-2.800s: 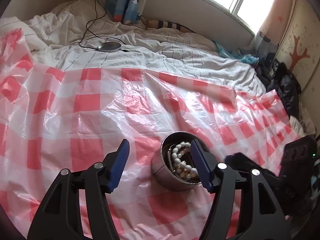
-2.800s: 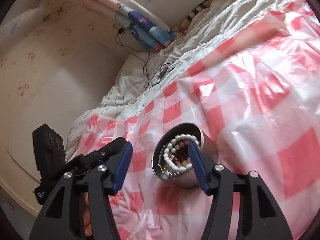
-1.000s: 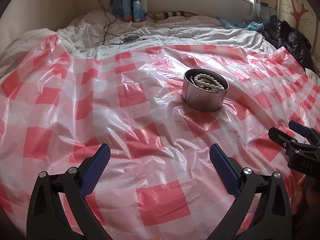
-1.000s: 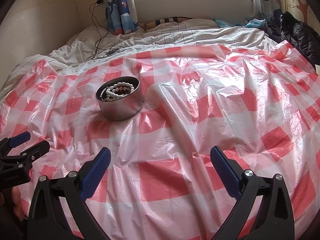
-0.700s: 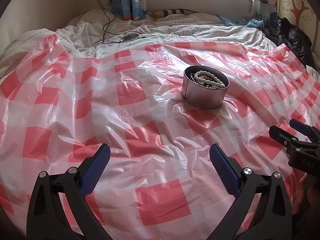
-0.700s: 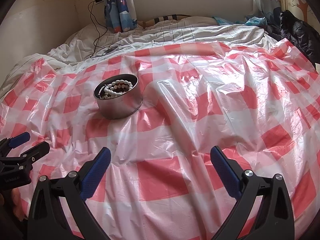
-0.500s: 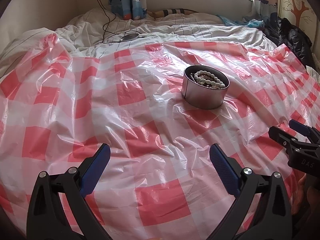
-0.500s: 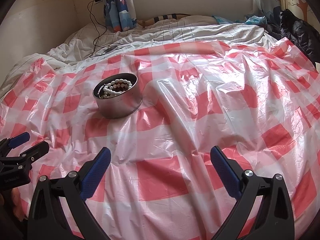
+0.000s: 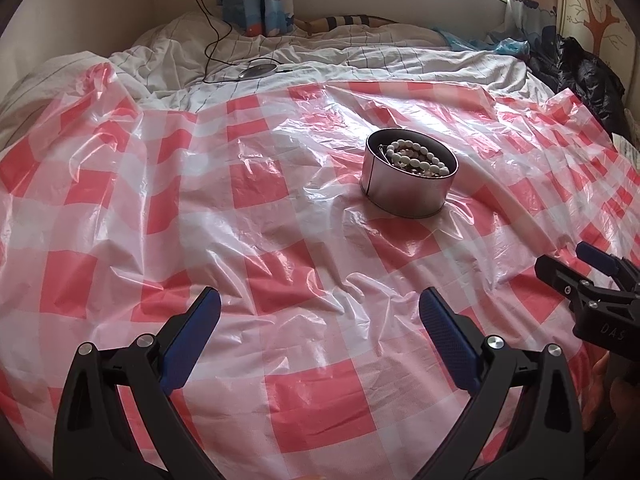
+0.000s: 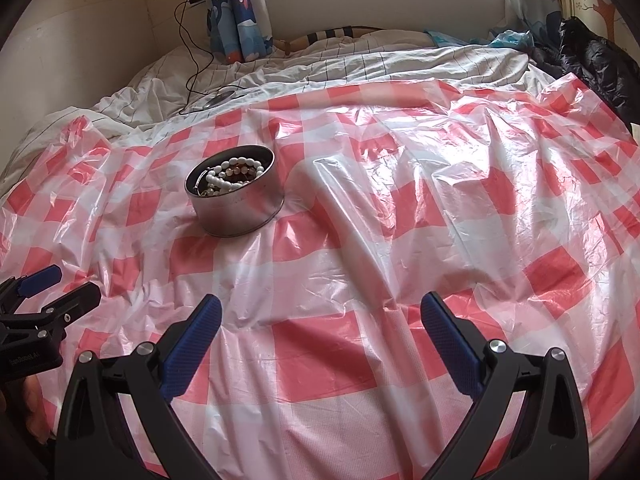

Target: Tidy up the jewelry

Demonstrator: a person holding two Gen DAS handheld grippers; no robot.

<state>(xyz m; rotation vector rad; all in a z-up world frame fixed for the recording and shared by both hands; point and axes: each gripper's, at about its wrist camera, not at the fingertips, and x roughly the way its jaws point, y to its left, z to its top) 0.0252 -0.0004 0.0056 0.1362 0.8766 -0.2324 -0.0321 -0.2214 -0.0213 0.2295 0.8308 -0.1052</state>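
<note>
A round silver tin (image 9: 406,194) stands upright on the red and white checked plastic sheet (image 9: 256,216). White bead bracelets (image 9: 416,158) and other jewelry lie inside it. The tin also shows in the right wrist view (image 10: 236,208) with the beads (image 10: 230,174) in it. My left gripper (image 9: 320,308) is open and empty, well short of the tin. My right gripper (image 10: 320,312) is open and empty, to the right of and nearer than the tin. Each gripper shows at the edge of the other's view, the right one (image 9: 580,264) and the left one (image 10: 52,286).
The sheet covers a bed with a rumpled white striped duvet (image 9: 360,64) at the back. A round charger disc with a black cable (image 9: 258,70) lies on the duvet. A dark jacket (image 9: 588,76) is heaped at the far right. A wall and window sill stand behind.
Both grippers drew back from the tin, where they were close around it 2.8 s ago. Over the last second they have stayed nearly still and open.
</note>
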